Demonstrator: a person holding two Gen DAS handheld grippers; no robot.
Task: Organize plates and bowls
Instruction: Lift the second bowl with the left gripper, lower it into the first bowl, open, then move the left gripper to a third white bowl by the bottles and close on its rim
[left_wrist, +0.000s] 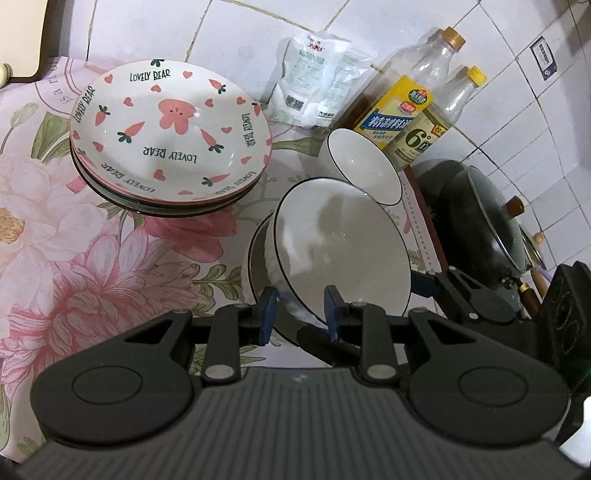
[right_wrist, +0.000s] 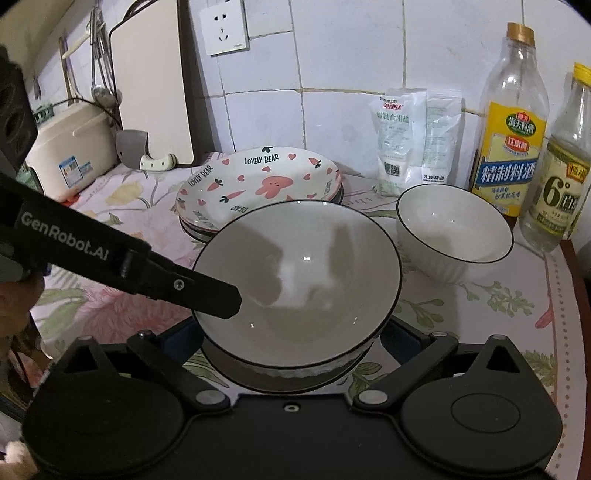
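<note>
The large white bowl (right_wrist: 299, 280) sits tilted on a second bowl (left_wrist: 258, 258) just right of the plate stack (left_wrist: 170, 144). The left gripper (left_wrist: 300, 310) pinches its near rim between narrowed fingers (left_wrist: 266, 308) — one inside, one outside. The right gripper (right_wrist: 295, 347) straddles the bowls, fingers spread wide at the sides, gripping nothing. To nest it well, level the rim over the lower bowl before letting go — a crooked drop could rock. The small bowl (right_wrist: 454, 229) waits further right on the tabletop (right_wrist: 480, 314).
</note>
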